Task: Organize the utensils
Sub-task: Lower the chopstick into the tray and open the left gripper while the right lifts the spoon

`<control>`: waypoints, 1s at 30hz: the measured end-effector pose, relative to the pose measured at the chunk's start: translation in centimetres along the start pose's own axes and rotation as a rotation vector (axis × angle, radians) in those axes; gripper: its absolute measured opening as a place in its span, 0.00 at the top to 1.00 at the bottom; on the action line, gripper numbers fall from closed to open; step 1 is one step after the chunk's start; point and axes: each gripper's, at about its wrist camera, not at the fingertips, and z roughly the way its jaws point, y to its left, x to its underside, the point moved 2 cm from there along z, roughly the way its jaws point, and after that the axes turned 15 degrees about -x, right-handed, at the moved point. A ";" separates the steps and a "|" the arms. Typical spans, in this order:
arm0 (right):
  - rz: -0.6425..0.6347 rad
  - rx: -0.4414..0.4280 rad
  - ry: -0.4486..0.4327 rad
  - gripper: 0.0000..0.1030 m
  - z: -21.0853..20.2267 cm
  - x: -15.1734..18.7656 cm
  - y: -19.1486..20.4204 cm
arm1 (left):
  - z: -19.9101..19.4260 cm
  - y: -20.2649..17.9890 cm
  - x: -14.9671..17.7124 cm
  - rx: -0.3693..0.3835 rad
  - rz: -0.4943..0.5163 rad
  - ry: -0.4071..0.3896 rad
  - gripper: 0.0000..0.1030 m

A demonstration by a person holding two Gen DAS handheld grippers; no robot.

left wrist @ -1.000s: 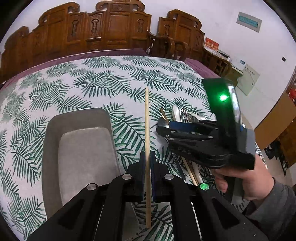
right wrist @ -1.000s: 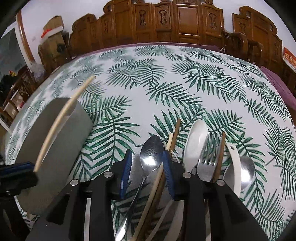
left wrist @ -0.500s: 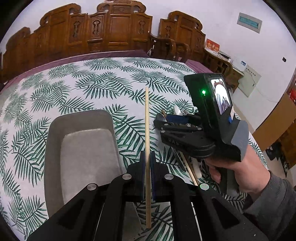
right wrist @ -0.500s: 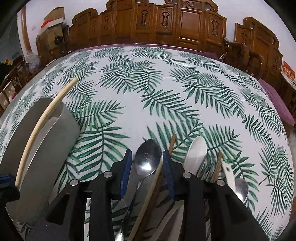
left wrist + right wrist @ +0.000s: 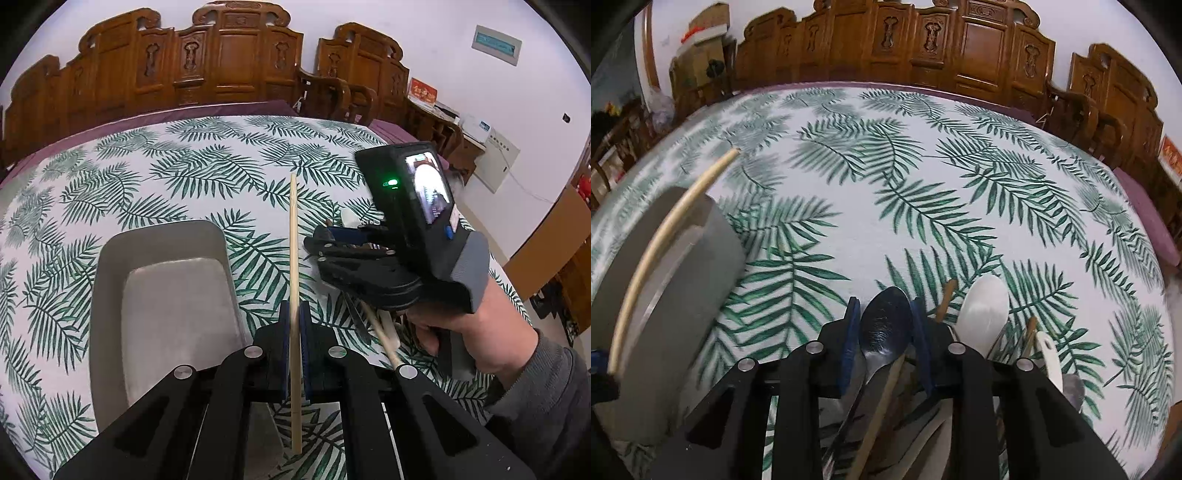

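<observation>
My left gripper (image 5: 294, 347) is shut on a pale wooden chopstick (image 5: 294, 258) and holds it above the table, just right of the grey tray (image 5: 110, 266). The chopstick (image 5: 665, 236) and the tray (image 5: 713, 236) also show at the left of the right wrist view. My right gripper (image 5: 884, 321) is open low over a pile of utensils, its pads on either side of a metal spoon (image 5: 884, 328) with a wooden chopstick (image 5: 886, 387) beside it. The right gripper (image 5: 325, 240) shows in the left wrist view too, its tips over the pile.
A white spoon (image 5: 984, 314), a white handle (image 5: 1049, 354) and more wooden chopsticks (image 5: 945, 295) lie in the pile on the leaf-print tablecloth (image 5: 923, 184). Carved wooden chairs (image 5: 221, 62) stand behind the table.
My right gripper has tilted and dropped lower over the pile, with the metal spoon now closer between its pads. My left gripper still holds the chopstick beside the tray.
</observation>
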 end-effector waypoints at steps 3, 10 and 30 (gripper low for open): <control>-0.006 -0.022 -0.032 0.71 -1.3 0.0 0.5 | -0.6 0.6 -0.2 -0.005 -0.010 -0.014 0.96; -0.010 -0.065 -0.139 0.71 -5.4 0.0 2.3 | -2.5 2.6 -0.2 -0.035 -0.033 -0.046 0.96; -0.060 -0.140 -0.329 0.71 -12.7 -1.2 6.0 | 1.1 6.9 2.0 -0.118 -0.041 0.094 0.96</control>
